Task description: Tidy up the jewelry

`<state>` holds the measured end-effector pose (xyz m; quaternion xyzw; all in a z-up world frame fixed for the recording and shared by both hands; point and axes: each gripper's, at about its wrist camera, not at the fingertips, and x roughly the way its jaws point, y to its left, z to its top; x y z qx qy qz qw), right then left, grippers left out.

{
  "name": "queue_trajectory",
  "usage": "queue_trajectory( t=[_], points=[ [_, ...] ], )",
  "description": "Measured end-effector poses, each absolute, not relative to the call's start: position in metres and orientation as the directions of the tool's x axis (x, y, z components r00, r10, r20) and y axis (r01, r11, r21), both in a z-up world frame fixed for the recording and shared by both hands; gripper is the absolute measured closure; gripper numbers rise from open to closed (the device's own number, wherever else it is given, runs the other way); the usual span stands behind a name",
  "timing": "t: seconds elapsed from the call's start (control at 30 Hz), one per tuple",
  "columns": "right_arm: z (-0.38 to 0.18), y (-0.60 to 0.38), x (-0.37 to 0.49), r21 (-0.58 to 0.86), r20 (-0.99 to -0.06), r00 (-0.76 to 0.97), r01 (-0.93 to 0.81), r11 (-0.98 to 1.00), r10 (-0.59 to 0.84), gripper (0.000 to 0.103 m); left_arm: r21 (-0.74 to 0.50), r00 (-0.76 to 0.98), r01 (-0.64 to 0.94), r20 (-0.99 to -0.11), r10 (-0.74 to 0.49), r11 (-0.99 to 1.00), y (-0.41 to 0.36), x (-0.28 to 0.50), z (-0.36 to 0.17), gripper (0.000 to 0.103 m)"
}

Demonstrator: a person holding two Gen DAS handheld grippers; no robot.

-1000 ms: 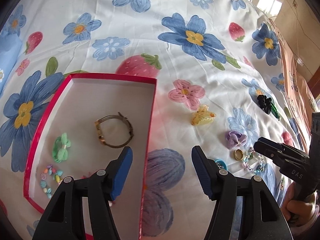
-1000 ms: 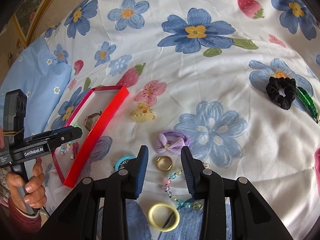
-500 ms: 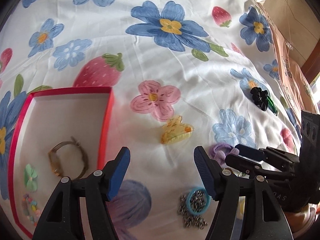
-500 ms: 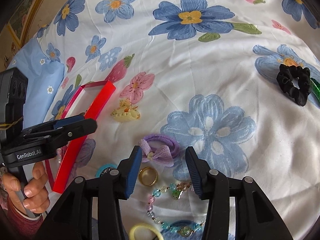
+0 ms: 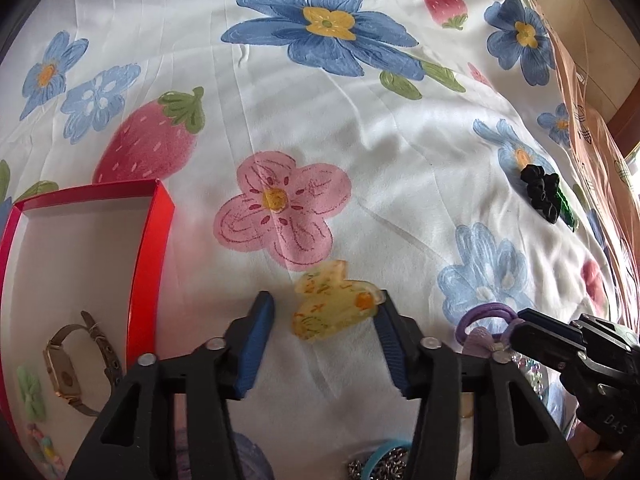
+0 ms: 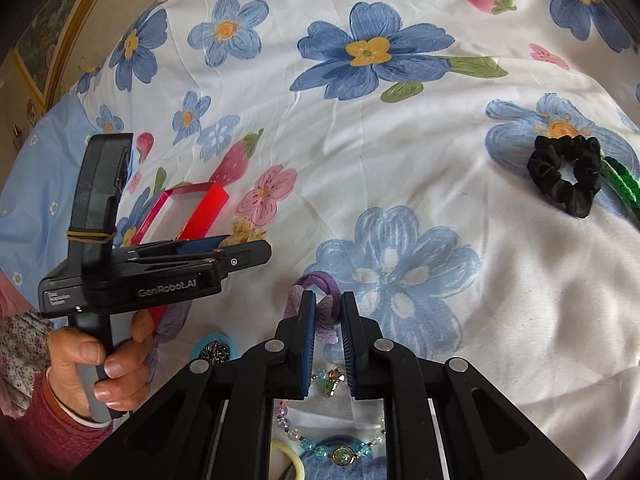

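watch (image 5: 76,364) in red box (image 5: 150,280)

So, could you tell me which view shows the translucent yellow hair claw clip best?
The left wrist view: the yellow hair claw clip lies whole and close. In the right wrist view it is small and partly hidden.

A home bedroom: a bed sheet (image 6: 400,152) with big flowers and strawberries, and a blue pillow (image 6: 36,184) at nine o'clock.

A white bedsheet (image 5: 400,152) printed with blue flowers and strawberries covers the bed. A pale blue pillow (image 6: 36,184) lies at its edge. A framed picture (image 6: 44,36) stands beyond.
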<state>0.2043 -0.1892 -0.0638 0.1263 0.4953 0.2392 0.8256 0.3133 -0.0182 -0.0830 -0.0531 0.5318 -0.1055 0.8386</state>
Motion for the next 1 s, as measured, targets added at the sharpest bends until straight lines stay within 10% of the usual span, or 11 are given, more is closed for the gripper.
queue_trajectory(
  t=[1.0],
  points=[
    [-0.018,-0.138,0.184,0.438,-0.704,0.417,-0.382,0.814,0.575,0.092,-0.216,0.551,0.047,-0.809,-0.206,0.975,0.061,0.184,-0.003,0.064]
  ],
)
